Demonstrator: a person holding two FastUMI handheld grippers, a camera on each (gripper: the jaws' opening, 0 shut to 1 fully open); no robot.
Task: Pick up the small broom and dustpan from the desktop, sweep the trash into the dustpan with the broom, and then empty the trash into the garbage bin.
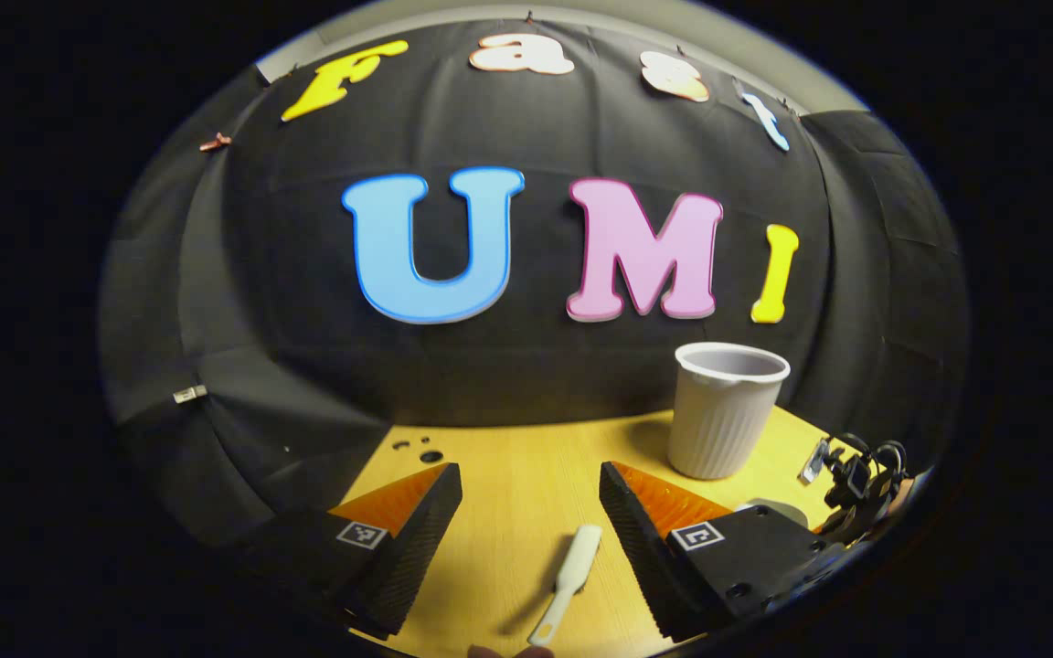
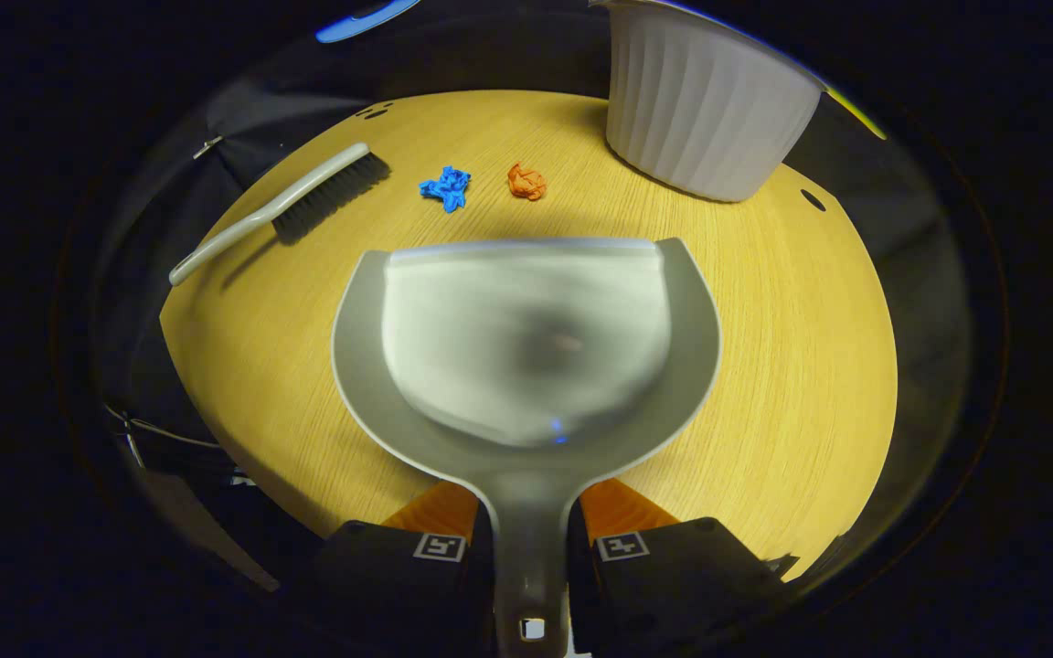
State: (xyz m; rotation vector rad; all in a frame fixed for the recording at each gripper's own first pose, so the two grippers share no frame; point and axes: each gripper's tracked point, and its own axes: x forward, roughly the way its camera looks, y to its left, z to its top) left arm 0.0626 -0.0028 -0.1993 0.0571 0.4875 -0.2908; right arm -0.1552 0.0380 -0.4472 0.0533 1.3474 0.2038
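**Dustpan gripped, broom lying free**

While the left tongs (image 1: 531,512) stand wide apart above the wooden surface (image 1: 526,475) with nothing between them, the pale broom handle (image 1: 570,580) lies on the wood in the gap below, touching neither finger. To the right, a ribbed white bin (image 1: 726,411) stands upright near the surface's far edge.

From the right gripper view, left to right: the broom (image 2: 293,208) lies flat at the far left of the surface (image 2: 810,366), dark bristles pointing away. Just beside the bristles sits a crumpled blue scrap (image 2: 445,187), then an orange scrap (image 2: 526,181), the two apart. The bin (image 2: 705,110) stands at the far right. The right tongs (image 2: 529,535) are closed on the dustpan's handle, both fingers pressed to it, and the grey dustpan (image 2: 526,338) reaches forward with its lip toward the scraps.
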